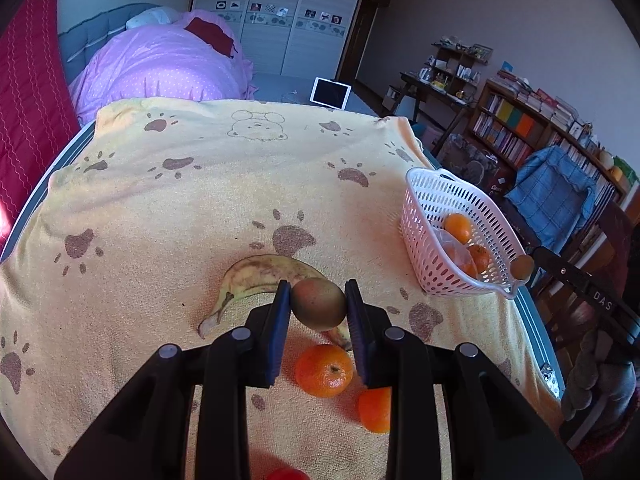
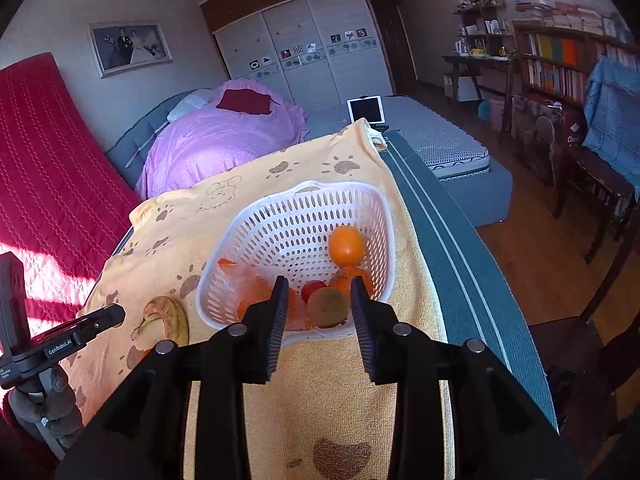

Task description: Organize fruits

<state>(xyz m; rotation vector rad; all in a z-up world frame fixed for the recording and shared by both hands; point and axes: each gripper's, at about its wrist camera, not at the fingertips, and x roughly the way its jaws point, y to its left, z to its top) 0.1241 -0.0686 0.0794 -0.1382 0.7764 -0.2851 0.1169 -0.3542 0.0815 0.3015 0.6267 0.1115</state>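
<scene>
My left gripper (image 1: 318,300) is shut on a brown-green kiwi (image 1: 318,304), held just above the yellow paw-print towel (image 1: 200,200). Behind it lies a spotted banana (image 1: 260,274); under it sit two oranges (image 1: 324,370) (image 1: 376,410). The white basket (image 1: 436,196) stands at the right with oranges (image 1: 458,227) inside. My right gripper (image 2: 318,308) is open above the near rim of the basket (image 2: 296,204); a kiwi (image 2: 327,307) lies between the fingers without touching them, beside an orange (image 2: 346,245) and a red fruit (image 2: 312,290).
A red fruit (image 1: 286,474) shows at the bottom edge of the left view. The table's grey edge (image 2: 460,248) drops off right of the basket. A bed (image 1: 160,64), chairs (image 2: 592,184) and bookshelves (image 1: 520,128) stand around.
</scene>
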